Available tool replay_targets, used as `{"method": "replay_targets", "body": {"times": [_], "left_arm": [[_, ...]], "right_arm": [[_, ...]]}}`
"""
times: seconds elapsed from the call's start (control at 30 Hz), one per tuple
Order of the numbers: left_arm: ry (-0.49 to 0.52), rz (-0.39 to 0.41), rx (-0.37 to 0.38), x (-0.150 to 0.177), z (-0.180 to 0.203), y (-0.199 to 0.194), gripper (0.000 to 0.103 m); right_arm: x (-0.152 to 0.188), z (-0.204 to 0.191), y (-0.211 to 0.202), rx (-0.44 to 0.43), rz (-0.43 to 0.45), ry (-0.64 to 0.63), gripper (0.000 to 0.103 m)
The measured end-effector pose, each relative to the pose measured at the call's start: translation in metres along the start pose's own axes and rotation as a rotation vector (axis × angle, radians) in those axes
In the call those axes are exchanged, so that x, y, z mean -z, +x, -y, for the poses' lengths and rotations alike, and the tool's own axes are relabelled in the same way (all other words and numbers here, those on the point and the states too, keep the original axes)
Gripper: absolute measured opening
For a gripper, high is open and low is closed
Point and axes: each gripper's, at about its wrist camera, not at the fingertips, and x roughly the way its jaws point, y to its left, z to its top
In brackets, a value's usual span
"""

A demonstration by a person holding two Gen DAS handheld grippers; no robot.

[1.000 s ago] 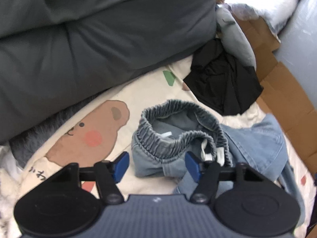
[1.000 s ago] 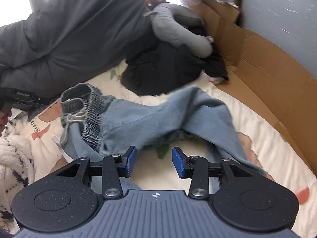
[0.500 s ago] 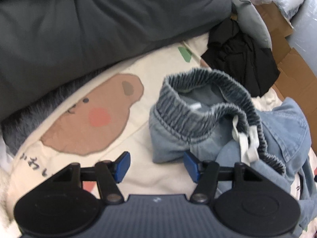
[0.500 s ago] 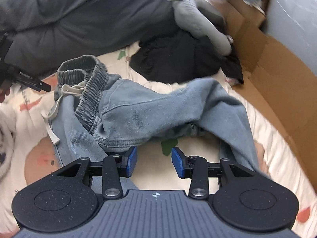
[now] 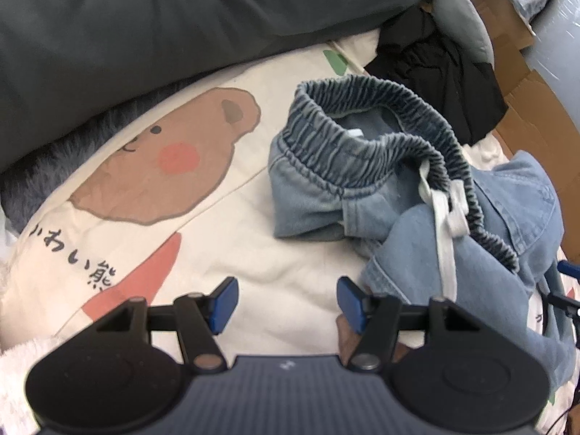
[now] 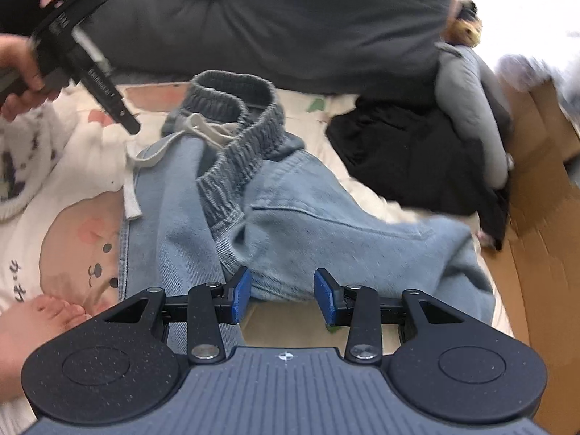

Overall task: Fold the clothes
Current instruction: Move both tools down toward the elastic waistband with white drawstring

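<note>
One pair of jeans (image 5: 417, 195) ahead of the left gripper (image 5: 288, 302), one black garment (image 5: 442, 72) beyond, one bear-print blanket (image 5: 203, 159), two grippers.

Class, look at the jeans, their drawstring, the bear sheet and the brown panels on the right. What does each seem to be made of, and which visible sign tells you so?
Jeans: light-blue denim, probably cotton; matte weave, stitched seams, ribbed elastic waistband.
Drawstring: flat off-white woven tape, likely cotton.
Bear sheet: soft matte printed fabric; it creases; fibre unclear.
Panels: plain brown cardboard, with folds and raw edges.
</note>
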Motion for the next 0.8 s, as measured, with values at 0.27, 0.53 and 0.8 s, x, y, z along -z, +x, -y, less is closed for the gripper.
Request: {"method": "replay_targets", "body": {"times": [0.27, 0.53, 0.8], "left_arm": [[-0.035, -0.009, -0.01, 0.008, -0.003, 0.004, 0.063], [-0.076, 0.009, -0.037, 0.015, -0.01, 0.002, 0.063], [-0.086, 0.025, -0.062, 0.016, -0.013, -0.001, 0.063]], "right_arm": [[0.012, -0.021, 0.021, 0.104, -0.021, -0.259, 0.044], [0.016, -0.04, 0.021, 0.143, 0.03, -0.362, 0.047], [0.02, -0.064, 0.021, 0.151, 0.071, -0.484, 0.047]]}}
